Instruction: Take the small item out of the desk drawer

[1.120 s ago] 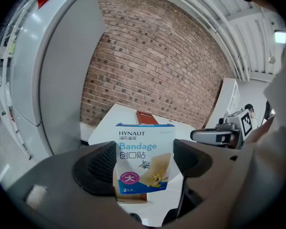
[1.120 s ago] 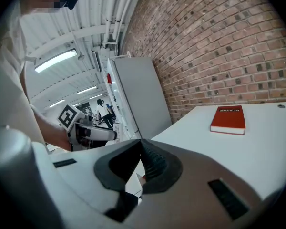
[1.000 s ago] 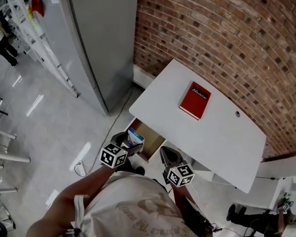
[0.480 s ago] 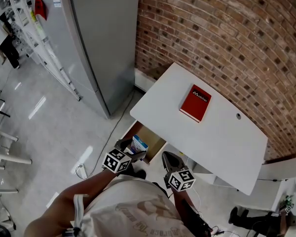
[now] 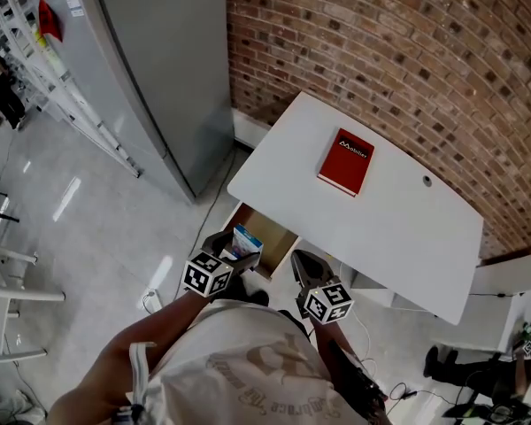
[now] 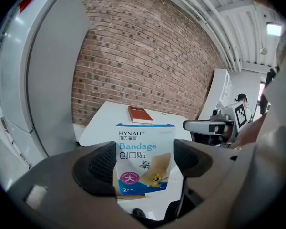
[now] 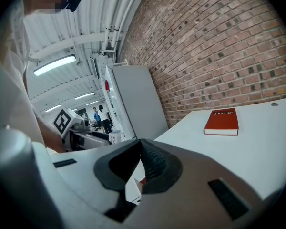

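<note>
Left gripper (image 6: 146, 162) clamps a "HYNAUT Bandage" box (image 6: 143, 147) by the open drawer (image 5: 271, 235); right gripper (image 7: 140, 162) jaws closed, empty; red "Mobilier" book (image 5: 345, 162) lies on the tabletop (image 5: 407, 237).

From the head view, the tabletop (image 5: 380, 228) covers the far part of the drawer (image 5: 270, 237), and the left tool (image 5: 234, 251) masks its near corner. In the left gripper view, that tool's body hides the bottom edge of the bandage box (image 6: 144, 151). Past the right tool (image 7: 140, 163), whose jaws are pressed together, a white-and-red sliver shows too little to identify.
</note>
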The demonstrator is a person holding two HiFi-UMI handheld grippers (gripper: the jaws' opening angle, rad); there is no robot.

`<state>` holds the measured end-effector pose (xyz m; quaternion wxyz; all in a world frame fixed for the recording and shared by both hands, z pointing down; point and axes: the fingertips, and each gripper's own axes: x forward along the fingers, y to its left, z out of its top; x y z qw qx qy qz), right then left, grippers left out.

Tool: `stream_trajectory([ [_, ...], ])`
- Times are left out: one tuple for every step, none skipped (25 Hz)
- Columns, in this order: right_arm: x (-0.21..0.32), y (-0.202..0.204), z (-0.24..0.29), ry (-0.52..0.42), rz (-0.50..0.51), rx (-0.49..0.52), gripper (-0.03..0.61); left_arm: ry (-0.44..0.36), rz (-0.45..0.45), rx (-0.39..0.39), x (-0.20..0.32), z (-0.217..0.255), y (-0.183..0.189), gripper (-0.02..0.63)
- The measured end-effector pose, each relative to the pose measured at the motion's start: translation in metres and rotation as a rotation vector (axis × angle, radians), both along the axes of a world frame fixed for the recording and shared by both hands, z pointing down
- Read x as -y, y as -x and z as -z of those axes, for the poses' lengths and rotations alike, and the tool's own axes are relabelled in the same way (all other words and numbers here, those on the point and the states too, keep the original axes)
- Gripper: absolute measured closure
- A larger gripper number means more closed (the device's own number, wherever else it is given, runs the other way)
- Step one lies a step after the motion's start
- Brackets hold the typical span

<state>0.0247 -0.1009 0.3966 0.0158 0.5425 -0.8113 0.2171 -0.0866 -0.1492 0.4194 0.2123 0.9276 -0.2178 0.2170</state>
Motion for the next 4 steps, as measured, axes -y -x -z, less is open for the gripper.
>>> stream_trajectory([
  [0.0005,-0.0002,0.0002,0.0,0.001,0.0,0.574,-0.001,0.0,0.001,0.0014,0.0004,-0.0013,0.236],
  [0.0008,-0.0008,0.0004,0.001,0.001,0.0,0.574,-0.001,0.0,0.002,0.0026,0.0007,-0.0028,0.236],
  [0.0011,-0.0018,0.0005,0.002,0.001,-0.001,0.574,-0.002,-0.001,0.002,0.0035,0.0007,-0.0045,0.236],
  [0.0013,-0.003,0.0006,0.003,0.0,-0.002,0.574,-0.002,-0.002,0.003,0.0044,0.0008,-0.0062,0.236],
])
